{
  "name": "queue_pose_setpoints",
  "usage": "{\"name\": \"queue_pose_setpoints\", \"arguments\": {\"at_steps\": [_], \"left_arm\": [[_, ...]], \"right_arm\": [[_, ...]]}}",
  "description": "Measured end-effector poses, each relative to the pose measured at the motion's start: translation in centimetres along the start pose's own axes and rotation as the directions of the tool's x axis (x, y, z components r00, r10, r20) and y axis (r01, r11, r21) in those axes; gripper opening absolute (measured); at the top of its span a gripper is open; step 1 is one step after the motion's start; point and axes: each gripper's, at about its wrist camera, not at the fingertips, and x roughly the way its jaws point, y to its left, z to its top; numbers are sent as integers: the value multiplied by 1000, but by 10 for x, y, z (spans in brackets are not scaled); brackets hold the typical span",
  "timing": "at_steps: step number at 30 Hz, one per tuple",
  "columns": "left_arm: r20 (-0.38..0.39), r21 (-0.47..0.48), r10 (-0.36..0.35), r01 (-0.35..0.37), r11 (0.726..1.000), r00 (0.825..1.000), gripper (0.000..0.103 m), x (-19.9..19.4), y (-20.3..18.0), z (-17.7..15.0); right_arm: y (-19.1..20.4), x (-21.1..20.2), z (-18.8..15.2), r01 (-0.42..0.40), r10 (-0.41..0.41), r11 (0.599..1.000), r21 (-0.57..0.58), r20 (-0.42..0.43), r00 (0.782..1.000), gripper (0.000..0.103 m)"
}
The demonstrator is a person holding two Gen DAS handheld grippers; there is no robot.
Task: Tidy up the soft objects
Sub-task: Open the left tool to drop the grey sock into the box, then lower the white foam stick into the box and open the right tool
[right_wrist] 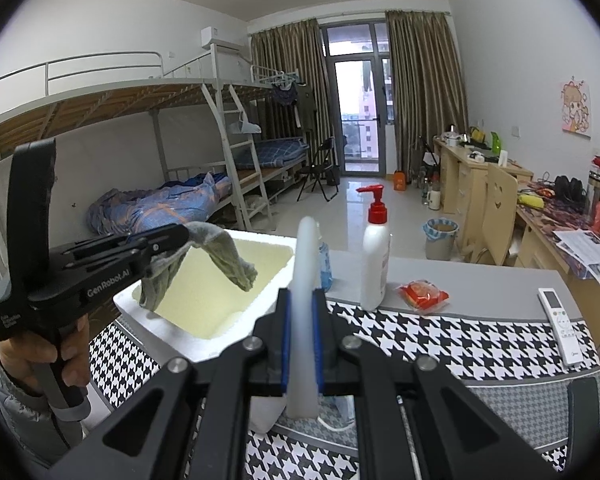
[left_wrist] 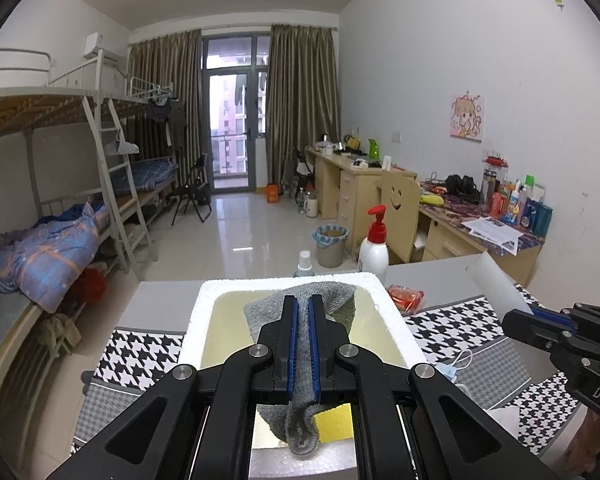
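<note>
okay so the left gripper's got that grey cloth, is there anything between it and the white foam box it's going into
Nothing visible blocks it. The grey cloth, clamped in the left gripper, already hangs over the open foam box, whose inside looks bare. The right gripper holds a white foam panel upright beside the box, not over it.

2 wrist fisheye views, both facing down the room toward the balcony door (left_wrist: 236, 120).

Left wrist: looks forward along its fingers (left_wrist: 292, 340), close above the white foam box (left_wrist: 396, 320) on the table (left_wrist: 440, 276). Right wrist: set to the right of the box (right_wrist: 284, 258), slightly farther back, facing the same way. Shared: box, pump bottle (left_wrist: 374, 250) (right_wrist: 376, 256), bunk beds (left_wrist: 52, 108) (right_wrist: 112, 104), door (right_wrist: 354, 108).
</note>
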Motion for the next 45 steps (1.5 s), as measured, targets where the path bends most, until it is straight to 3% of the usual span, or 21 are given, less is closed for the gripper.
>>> {"name": "queue_pose_setpoints", "arguments": {"at_steps": [6,9,11,14,19,24,45], "left_arm": [[-18,-4,1,-1,1000,1000,7,5,1,0],[-26,1,5,-5,1000,1000,18,7,2,-2],[-25,-5,6,-6,1000,1000,45,7,3,-2],[-9,-25,12,-12,1000,1000,78,5,9,-3],[17,-60,32,-31,998,999,97,0,17,-3],[50,-72,46,-42,997,998,102,-9,22,-2],[96,-78,111,-103,992,989,102,-36,44,-15]], "right_arm": [[2,3,0,8,-8,1000,1,-5,1000,12],[3,4,0,8,-8,1000,3,-9,1000,12],[3,5,1,11,-11,1000,3,-12,1000,12],[3,6,1,12,-12,1000,5,-15,1000,12],[3,6,2,12,-12,1000,5,-15,1000,12],[5,7,2,16,-16,1000,5,-18,1000,12],[29,20,15,-25,24,999,-26,-24,999,12]]}}
